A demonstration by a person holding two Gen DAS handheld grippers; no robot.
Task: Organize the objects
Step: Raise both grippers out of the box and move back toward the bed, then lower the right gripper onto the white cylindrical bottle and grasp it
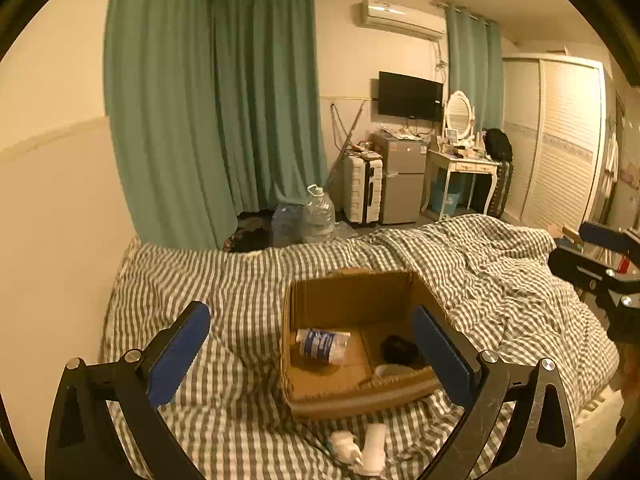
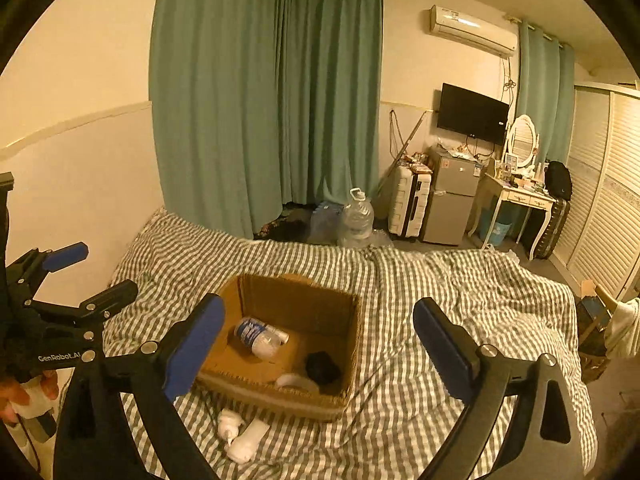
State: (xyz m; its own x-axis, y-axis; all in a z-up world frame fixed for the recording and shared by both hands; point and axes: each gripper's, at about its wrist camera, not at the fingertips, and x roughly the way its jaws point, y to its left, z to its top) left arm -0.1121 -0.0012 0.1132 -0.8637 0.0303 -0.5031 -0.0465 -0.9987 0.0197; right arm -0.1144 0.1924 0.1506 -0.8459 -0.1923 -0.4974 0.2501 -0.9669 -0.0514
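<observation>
On the striped bed [image 1: 240, 280], just near of the cardboard box [image 1: 352, 396], lie a small white charger [image 1: 342, 442] and, right of it, a white tube [image 1: 374, 446]; both look light, hard and probably slick, best pinched across their middles. Both the left claw [image 1: 312, 354] and the right claw [image 2: 318, 346] gape wide, empty, above them.

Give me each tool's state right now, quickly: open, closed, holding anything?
Left tool: open, holding nothing, above the cardboard box on the bed.
Right tool: open, holding nothing, also facing the box.
</observation>
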